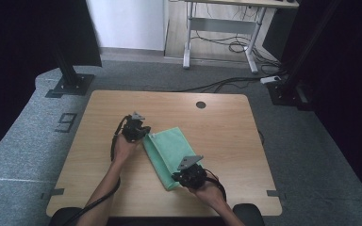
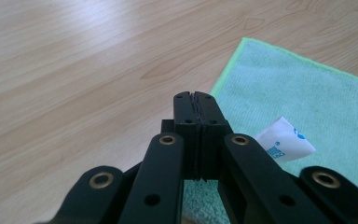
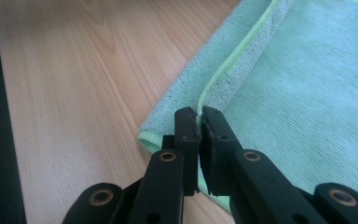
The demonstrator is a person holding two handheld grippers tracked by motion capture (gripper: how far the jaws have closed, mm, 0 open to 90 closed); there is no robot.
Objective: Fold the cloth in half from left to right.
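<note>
- Left gripper (image 1: 143,132): jaws pinched on the far corner of the green cloth (image 1: 169,149), beside its white label (image 2: 284,140).
- Green cloth: folded, mid-table (image 1: 122,101); judged light, limp, non-slip; best held by hemmed edges.
- Right gripper (image 1: 175,176): jaws clamped on the near hem.

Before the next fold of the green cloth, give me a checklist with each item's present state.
1. Right tongs clamped on the green cloth edge: ok; the hem sits between the jaws.
2. Left tongs gripping cloth: cannot tell; jaws shut, cloth lies beneath them.
3. Cloth already doubled over: ok; two layers show in the right gripper view.
4. White label tucked inside: not ok; it lies exposed.
5. Table room beside the cloth: ok.
</note>
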